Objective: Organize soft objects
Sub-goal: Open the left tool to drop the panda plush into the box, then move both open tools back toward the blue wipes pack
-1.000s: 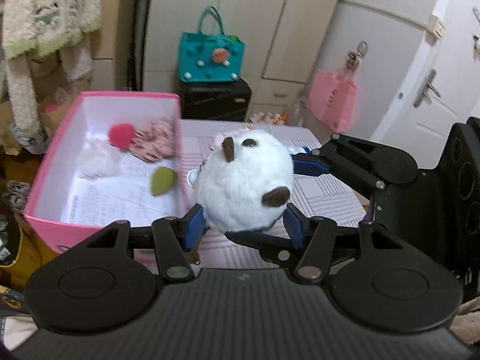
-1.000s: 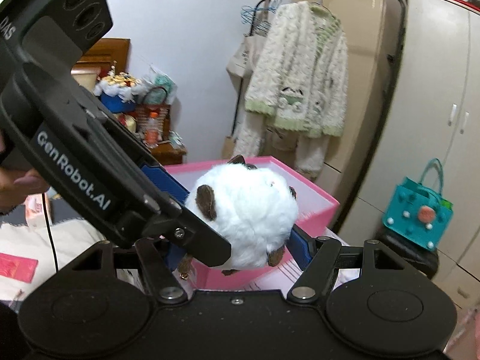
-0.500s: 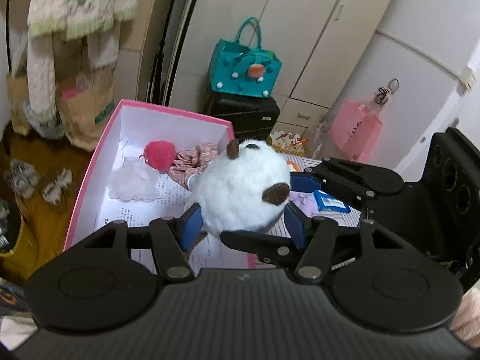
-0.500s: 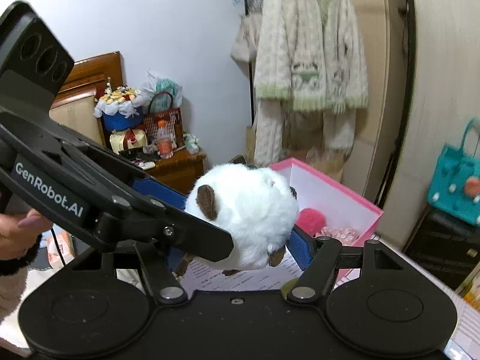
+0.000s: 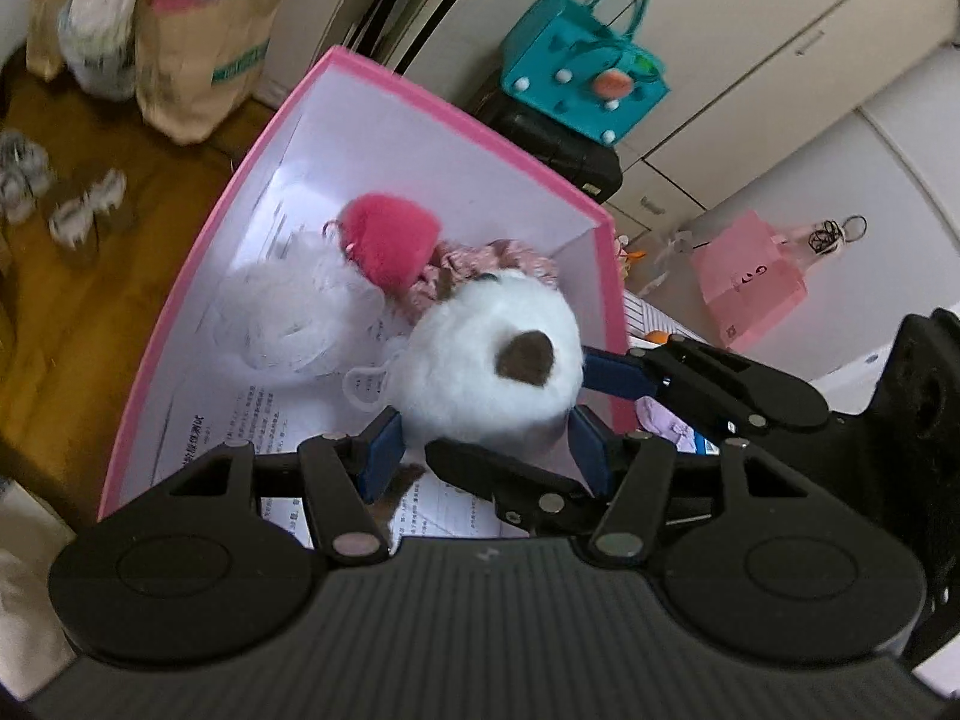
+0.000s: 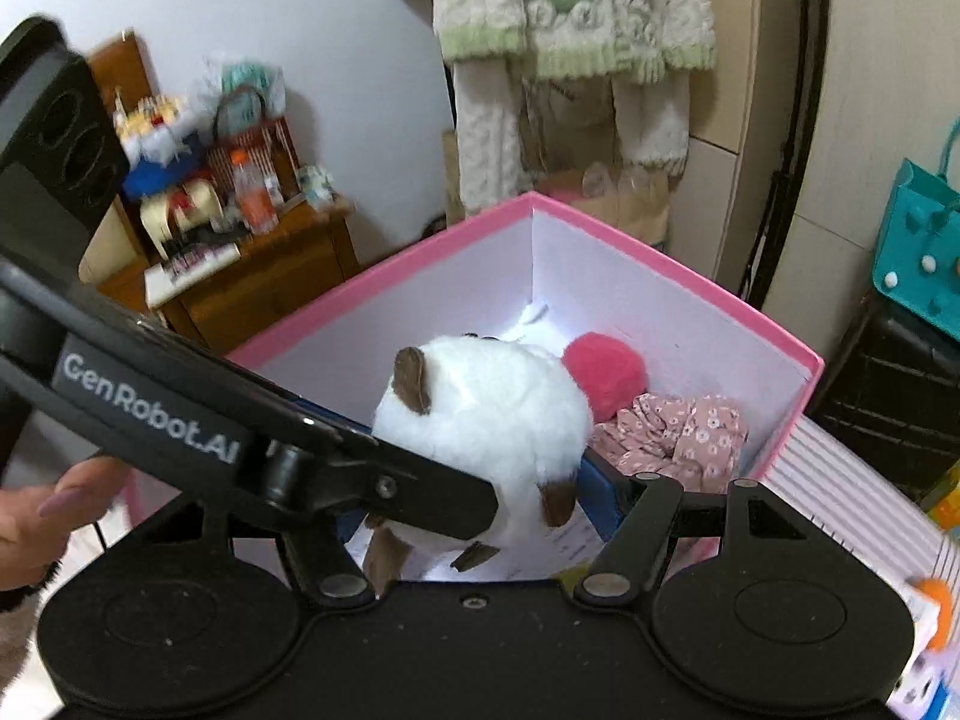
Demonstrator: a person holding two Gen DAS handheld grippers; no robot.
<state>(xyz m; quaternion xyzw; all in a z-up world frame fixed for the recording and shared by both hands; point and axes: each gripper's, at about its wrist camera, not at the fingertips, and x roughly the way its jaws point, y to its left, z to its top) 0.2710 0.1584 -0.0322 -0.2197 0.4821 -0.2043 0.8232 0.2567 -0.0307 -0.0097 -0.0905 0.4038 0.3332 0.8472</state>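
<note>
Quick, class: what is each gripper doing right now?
Left gripper: closed on the white plush ball.
Right gripper: closed on the same white plush ball.

Home bedroom: wardrobe [image 5: 750,30], hanging cardigan [image 6: 576,18], cluttered wooden dresser [image 6: 252,282].

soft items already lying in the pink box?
3: white mesh puff, red pom-pom, floral scrunchie, clustered at the far end. The held plush may hide more.
</note>
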